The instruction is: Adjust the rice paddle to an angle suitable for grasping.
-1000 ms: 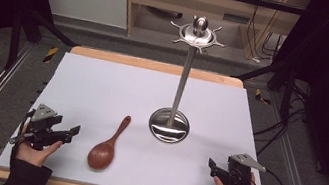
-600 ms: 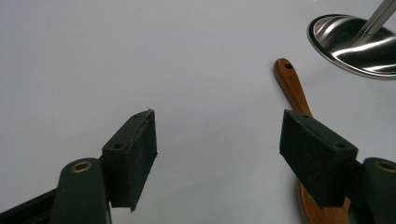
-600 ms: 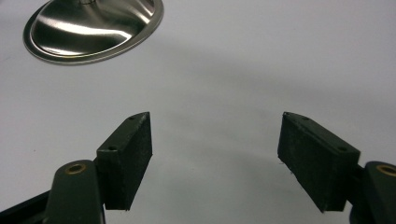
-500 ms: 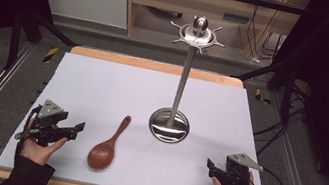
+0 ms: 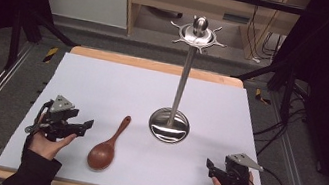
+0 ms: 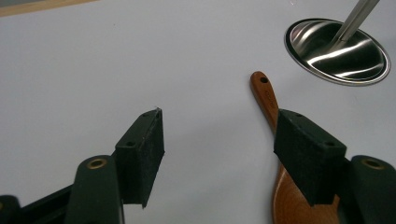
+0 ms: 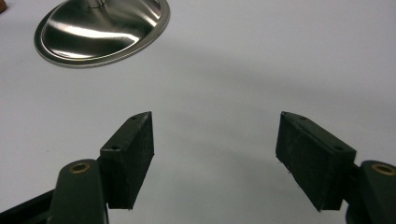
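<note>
Jaws of both the left gripper [image 5: 87,124] and right gripper [image 5: 209,164] have just been closing, yet gape empty. Reddish-brown wooden spoon [image 5: 107,144] lies on the counter [image 5: 103,82] beside the left one: light, stiff, smooth; best pinched mid-handle.

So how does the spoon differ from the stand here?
The spoon is brown wood and lies flat near the table's front edge; the stand is shiny metal and rises upright from a round base. The spoon is short, while the stand is tall, with a ring of hooks at its top. The spoon lies next to the left gripper; the stand is farther back. Both rest on the white table, and neither is held.
</note>
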`<state>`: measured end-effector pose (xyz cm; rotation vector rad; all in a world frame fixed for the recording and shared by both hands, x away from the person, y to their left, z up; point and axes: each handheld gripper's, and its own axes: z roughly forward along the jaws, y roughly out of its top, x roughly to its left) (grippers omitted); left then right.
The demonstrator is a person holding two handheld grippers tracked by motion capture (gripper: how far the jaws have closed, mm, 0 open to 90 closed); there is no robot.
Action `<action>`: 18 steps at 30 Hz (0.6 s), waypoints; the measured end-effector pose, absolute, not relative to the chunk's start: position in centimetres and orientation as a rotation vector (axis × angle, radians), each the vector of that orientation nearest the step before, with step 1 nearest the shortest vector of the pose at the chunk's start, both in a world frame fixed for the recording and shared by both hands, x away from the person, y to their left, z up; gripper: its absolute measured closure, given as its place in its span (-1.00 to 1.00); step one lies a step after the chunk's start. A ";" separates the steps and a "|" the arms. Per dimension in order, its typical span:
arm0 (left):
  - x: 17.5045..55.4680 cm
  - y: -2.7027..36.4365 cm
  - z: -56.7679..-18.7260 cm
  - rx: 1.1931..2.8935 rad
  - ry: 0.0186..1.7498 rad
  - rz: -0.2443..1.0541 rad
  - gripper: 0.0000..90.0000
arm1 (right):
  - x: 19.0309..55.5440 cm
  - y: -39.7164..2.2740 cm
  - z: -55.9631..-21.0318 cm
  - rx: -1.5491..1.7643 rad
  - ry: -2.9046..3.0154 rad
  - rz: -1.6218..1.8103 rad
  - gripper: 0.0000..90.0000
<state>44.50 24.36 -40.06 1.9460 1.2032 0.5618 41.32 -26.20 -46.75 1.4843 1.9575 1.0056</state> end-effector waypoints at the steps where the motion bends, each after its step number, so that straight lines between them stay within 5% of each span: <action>1: 44.6 24.2 -40.0 1.951 1.200 0.557 -0.27 | 41.3 -26.2 -46.8 1.487 1.959 1.005 -0.37; 18: 46.1 21.0 -40.0 2.035 1.175 0.494 -0.12 | 41.4 -26.1 -46.8 1.482 1.988 0.993 -0.32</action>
